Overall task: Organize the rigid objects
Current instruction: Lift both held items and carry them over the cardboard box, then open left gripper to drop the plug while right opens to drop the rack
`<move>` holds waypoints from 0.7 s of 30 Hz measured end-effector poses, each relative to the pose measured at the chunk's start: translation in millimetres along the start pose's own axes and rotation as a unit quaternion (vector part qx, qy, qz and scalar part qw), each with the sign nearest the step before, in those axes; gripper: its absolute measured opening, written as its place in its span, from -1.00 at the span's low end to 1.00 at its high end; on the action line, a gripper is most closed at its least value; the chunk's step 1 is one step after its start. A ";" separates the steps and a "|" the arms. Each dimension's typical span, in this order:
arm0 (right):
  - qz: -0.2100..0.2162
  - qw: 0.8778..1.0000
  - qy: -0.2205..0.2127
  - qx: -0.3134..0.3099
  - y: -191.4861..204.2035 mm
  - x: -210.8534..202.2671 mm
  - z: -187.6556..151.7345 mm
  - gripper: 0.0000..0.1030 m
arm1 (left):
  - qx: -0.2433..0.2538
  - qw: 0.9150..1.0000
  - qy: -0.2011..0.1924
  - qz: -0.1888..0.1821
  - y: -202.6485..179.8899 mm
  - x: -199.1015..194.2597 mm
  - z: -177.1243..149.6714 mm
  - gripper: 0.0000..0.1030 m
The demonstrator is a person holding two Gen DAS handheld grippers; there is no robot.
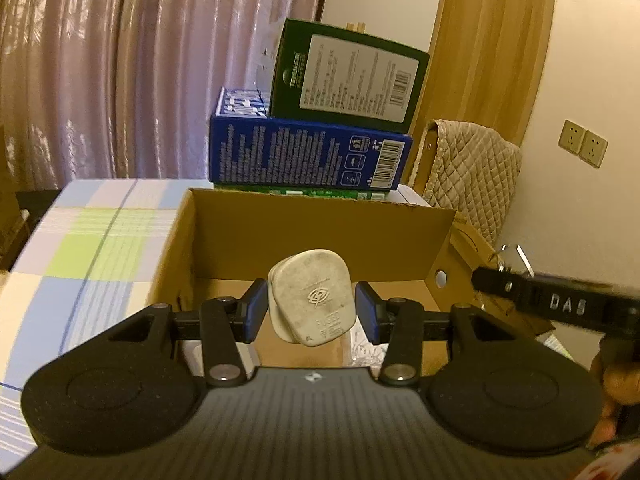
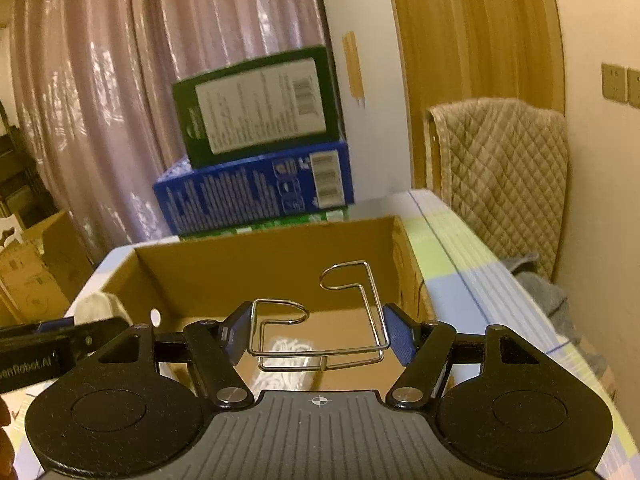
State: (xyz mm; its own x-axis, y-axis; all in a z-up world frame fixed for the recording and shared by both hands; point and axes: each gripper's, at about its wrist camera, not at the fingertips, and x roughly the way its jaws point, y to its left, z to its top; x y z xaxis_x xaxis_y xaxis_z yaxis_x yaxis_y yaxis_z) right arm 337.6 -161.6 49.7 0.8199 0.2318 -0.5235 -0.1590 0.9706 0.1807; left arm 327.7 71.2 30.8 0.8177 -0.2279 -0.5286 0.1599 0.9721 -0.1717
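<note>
An open cardboard box (image 1: 312, 232) stands on the checked table, and both grippers hover over it. My left gripper (image 1: 312, 308) is shut on a dirty white fused plug (image 1: 310, 300), which sits upright between the blue pads above the box's inside. My right gripper (image 2: 318, 332) is shut on a bent silver wire holder (image 2: 316, 351), whose loops stick up over the box (image 2: 260, 276). In the left wrist view the right gripper's black body (image 1: 560, 304) shows at the right edge. In the right wrist view the left gripper's body (image 2: 60, 344) shows at the left edge.
Behind the box a green carton (image 1: 348, 76) lies on a blue carton (image 1: 308, 156). Pink curtains hang at the back. A quilted cover (image 2: 504, 184) drapes a chair at the right. White items (image 2: 288, 350) lie on the box floor. More cardboard boxes (image 2: 36, 264) stand far left.
</note>
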 end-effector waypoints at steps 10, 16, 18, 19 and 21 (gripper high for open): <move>-0.004 1.000 0.029 0.011 -5.4 16.8 -10.1 0.27 | 0.008 1.000 0.029 -0.008 -1.0 26.8 -1.5 -0.18; -0.008 0.999 0.032 0.012 -6.6 18.8 -10.4 0.27 | 0.004 1.000 0.028 -0.011 -1.7 29.9 -5.1 -0.22; -0.009 0.999 0.031 0.014 -6.5 18.6 -10.3 0.27 | 0.005 1.000 0.023 -0.009 -1.9 27.0 -3.2 -0.19; -0.010 0.999 0.031 0.014 -6.5 18.3 -10.1 0.27 | 0.006 1.000 0.020 -0.008 -1.5 25.7 -2.4 -0.19; -0.011 0.999 0.030 0.014 -6.2 17.8 -9.5 0.27 | 0.006 1.000 0.018 -0.005 0.1 23.7 -0.5 -0.19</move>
State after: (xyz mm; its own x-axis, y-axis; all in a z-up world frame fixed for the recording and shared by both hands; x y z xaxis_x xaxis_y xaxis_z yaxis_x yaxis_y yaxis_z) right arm 348.0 -162.9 31.3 0.7890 0.2146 -0.5757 -0.1249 0.9735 0.1917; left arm 346.7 65.9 17.8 0.7954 -0.2388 -0.5571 0.1741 0.9704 -0.1674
